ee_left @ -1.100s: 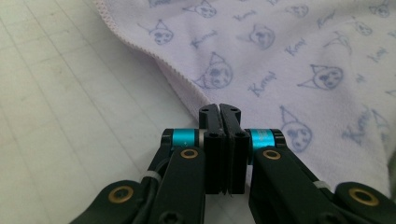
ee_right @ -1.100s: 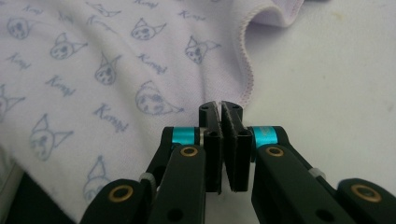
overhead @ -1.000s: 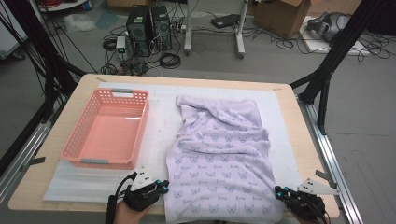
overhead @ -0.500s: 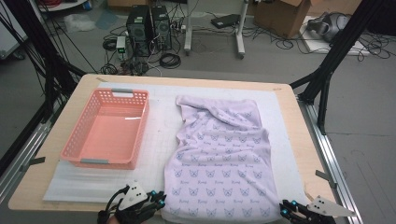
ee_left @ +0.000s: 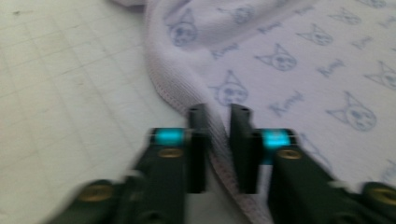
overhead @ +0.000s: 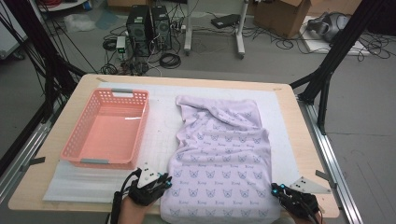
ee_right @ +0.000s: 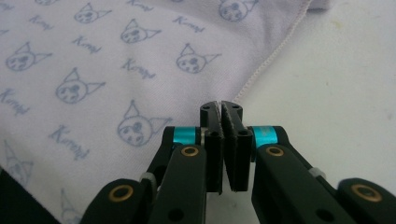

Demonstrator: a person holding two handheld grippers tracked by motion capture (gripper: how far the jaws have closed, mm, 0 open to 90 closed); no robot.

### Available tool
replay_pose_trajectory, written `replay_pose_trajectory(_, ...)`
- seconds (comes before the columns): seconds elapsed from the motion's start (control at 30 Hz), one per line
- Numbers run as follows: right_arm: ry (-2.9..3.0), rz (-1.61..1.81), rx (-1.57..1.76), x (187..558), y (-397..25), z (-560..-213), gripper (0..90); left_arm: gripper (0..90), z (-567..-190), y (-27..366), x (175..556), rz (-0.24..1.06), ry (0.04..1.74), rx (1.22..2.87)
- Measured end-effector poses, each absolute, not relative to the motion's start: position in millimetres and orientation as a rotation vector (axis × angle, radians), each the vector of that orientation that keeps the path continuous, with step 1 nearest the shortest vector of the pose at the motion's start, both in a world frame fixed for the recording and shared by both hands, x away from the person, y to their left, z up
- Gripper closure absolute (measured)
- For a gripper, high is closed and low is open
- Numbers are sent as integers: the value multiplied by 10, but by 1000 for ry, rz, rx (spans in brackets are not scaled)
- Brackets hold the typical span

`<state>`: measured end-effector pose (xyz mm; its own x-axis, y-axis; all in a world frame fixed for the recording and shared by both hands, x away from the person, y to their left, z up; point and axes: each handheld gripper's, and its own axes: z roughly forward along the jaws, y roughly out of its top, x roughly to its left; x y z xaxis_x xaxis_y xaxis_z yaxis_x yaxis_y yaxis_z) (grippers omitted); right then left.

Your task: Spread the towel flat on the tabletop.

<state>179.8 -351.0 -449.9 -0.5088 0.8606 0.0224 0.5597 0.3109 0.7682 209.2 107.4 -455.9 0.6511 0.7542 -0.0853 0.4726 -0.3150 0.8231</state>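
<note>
A lilac towel (overhead: 219, 158) printed with small cat faces lies spread on the white mat, rumpled at its far end. My left gripper (overhead: 163, 182) is at the towel's near left edge. In the left gripper view its jaws (ee_left: 218, 114) stand a little apart, astride the towel's (ee_left: 289, 56) stitched hem; that view is blurred. My right gripper (overhead: 276, 190) is at the towel's near right corner. In the right gripper view its jaws (ee_right: 221, 108) are closed pad to pad over the towel's (ee_right: 116, 60) right edge, with nothing seen between them.
A pink plastic basket (overhead: 100, 162) stands to the left of the towel on the white foam mat (overhead: 159, 126). The wooden table (overhead: 292, 121) ends just behind both grippers. Computers, cables and boxes are on the floor beyond the table.
Both grippers drew back toward the table's near edge half a second ago. Now they have come forward again to the towel's near corners.
</note>
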Motion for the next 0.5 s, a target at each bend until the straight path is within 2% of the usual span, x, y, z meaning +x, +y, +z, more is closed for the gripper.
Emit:
replay_pose_trajectory(0.17,2204,1106,1278,1685,-3607,-4492,881,874,-4523,1173,1957,340,962,1961)
replay_pose_trajectory(0.5,2262,1134,1224,1206,-3735,-4444,882,871,-4505,1262,1573,278,880,1988)
